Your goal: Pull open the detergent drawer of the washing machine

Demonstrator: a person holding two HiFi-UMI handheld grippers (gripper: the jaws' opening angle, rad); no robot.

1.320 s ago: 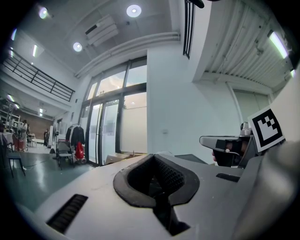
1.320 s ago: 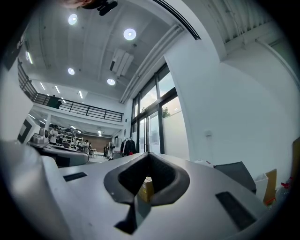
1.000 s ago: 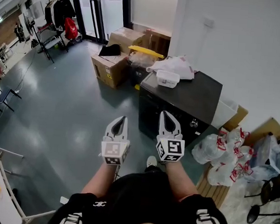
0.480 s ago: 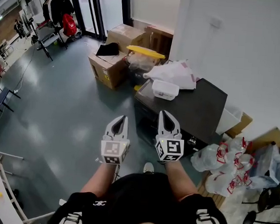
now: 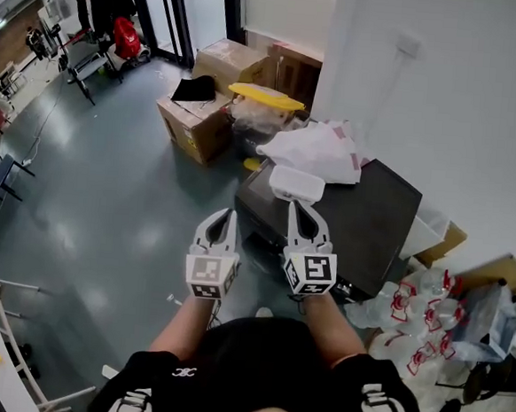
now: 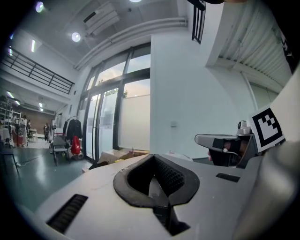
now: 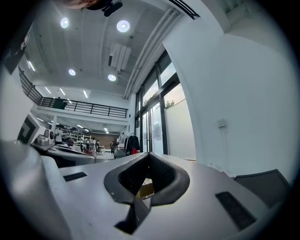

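The black washing machine [image 5: 373, 214] stands against the white wall, and I look down on its flat top. Its front face [image 5: 255, 216] is in shadow, and no drawer can be made out there. My left gripper [image 5: 224, 216] is held level over the floor, just left of the machine's near corner, shut and empty. Beside it, my right gripper [image 5: 301, 207] hangs over the machine's front edge, also shut with nothing in it. The left gripper view shows closed jaws [image 6: 157, 194] before the wall. In the right gripper view the jaws [image 7: 142, 190] are closed too, with the machine's top [image 7: 265, 180] at the right.
A white lidded tub [image 5: 296, 184] and a white plastic bag [image 5: 320, 149] lie on the machine. Cardboard boxes [image 5: 192, 120] and a yellow-lidded bin [image 5: 265, 95] stand behind it. Bags of bottles [image 5: 410, 302] are piled at its right. Grey floor stretches to the left.
The person has walked forward, so the washing machine has come closer and now lies under the right gripper's tip. Both grippers stay side by side and shut.
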